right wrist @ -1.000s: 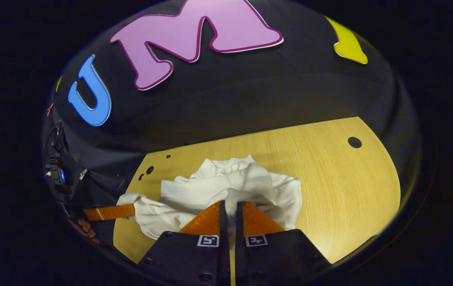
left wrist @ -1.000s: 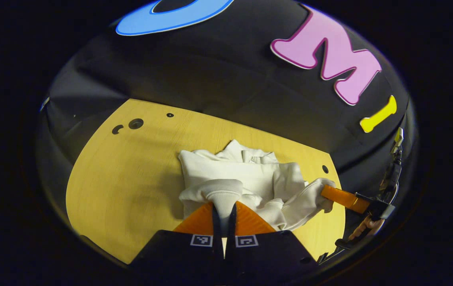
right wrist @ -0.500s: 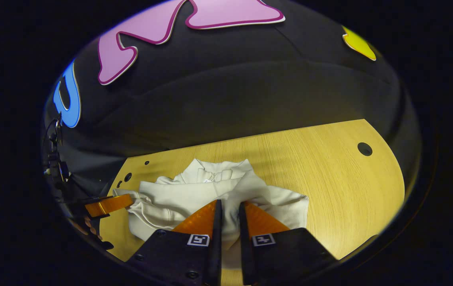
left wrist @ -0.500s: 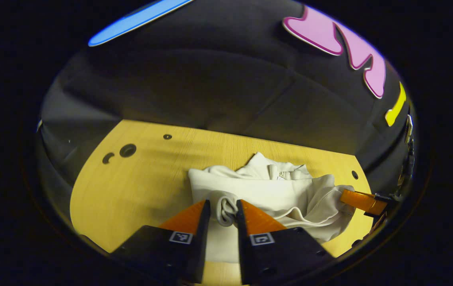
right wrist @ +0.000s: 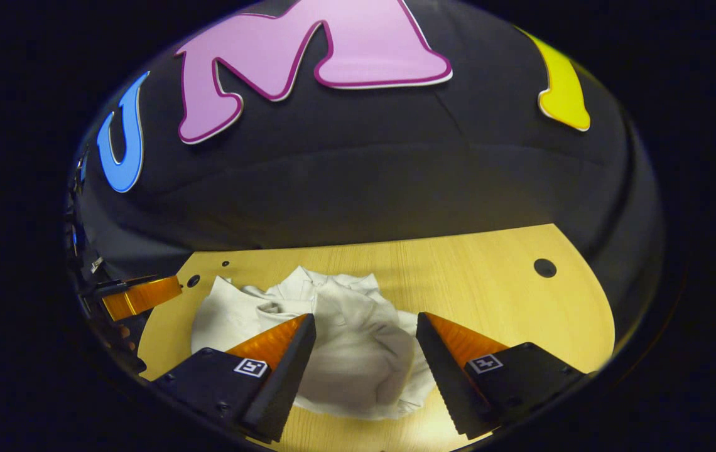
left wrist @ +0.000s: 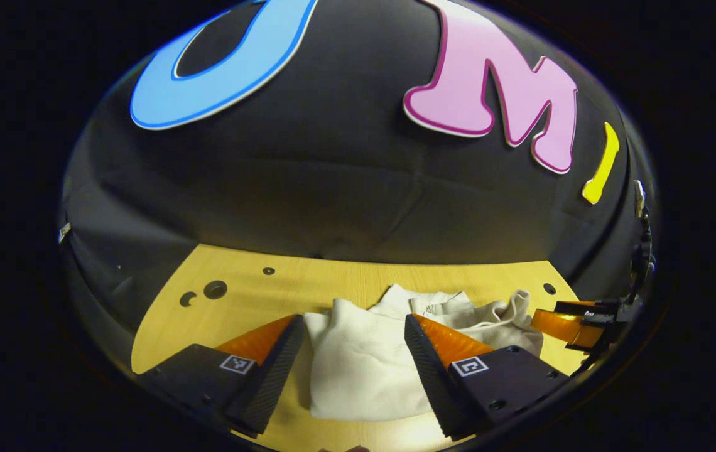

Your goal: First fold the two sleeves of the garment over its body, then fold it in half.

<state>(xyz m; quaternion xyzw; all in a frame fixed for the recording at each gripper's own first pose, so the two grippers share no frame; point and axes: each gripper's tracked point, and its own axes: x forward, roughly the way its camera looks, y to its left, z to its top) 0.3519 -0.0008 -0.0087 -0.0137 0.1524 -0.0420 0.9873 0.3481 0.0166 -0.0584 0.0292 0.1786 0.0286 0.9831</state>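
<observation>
Both my jaws stand wide open over the cream sweatshirt (left wrist: 364, 367), low centre on the desk (right wrist: 490, 276): soft, light, floppy; I'd pinch its thick folded edge.

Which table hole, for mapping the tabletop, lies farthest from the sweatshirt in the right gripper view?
The big round hole, alone at right; the smaller holes sit by the sweatshirt's left edge.

Left hand-held gripper (left wrist: 353, 326) spread wide; folded garment (left wrist: 364, 376) on table (left wrist: 238, 282)
</observation>
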